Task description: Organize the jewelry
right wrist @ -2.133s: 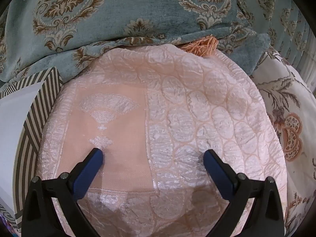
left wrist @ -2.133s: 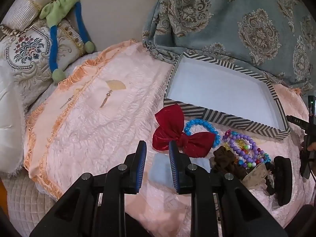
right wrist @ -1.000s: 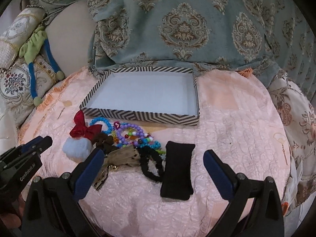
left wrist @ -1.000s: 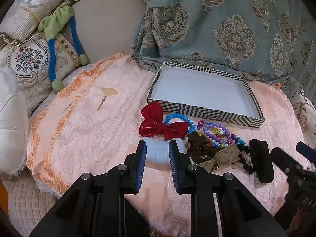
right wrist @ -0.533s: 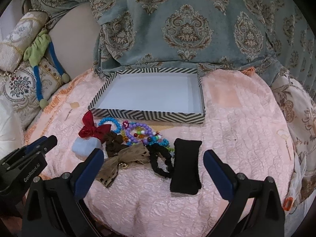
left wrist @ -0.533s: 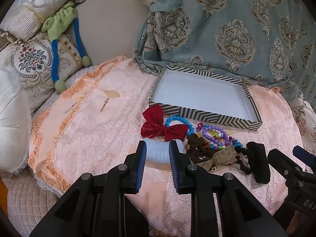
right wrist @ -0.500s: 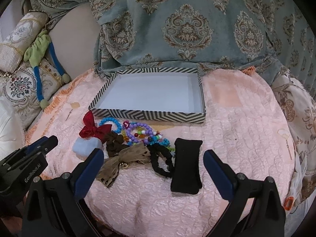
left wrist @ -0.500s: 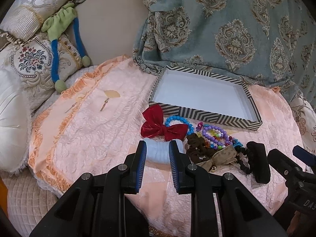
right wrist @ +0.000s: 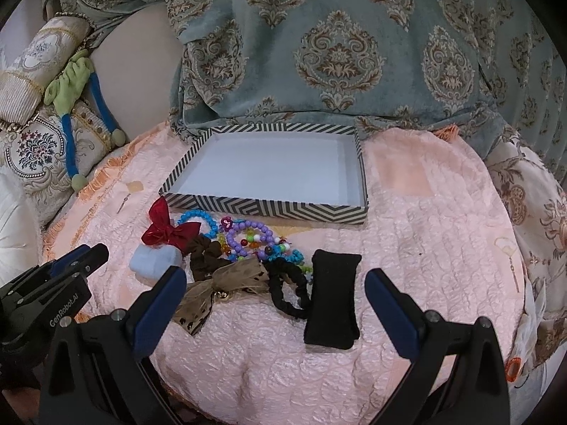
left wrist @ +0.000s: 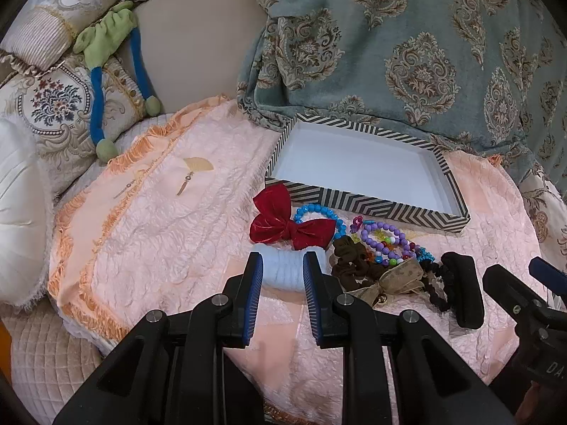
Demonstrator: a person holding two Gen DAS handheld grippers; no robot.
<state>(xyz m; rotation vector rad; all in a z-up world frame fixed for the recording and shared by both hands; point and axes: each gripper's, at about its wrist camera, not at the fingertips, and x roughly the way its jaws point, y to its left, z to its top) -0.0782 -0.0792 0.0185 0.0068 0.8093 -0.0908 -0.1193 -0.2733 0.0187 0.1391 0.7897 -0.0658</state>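
The jewelry and hair pieces are heaped on the pink quilt just near of the striped box [right wrist: 269, 209], whose white floor is bare. At the left end of the heap lies the pale blue scrunchie [left wrist: 281, 271], its long axis running left to right. It is seen straight ahead of the left gripper [left wrist: 281, 265], between the narrowly parted jaws in that view, yet the right wrist view shows it clear of those tips, so nothing is grasped. The right gripper [right wrist: 276, 283] is held released and wide, well short of the black band [right wrist: 333, 301], which lies near to far. The left hand is judged nearer its piece.
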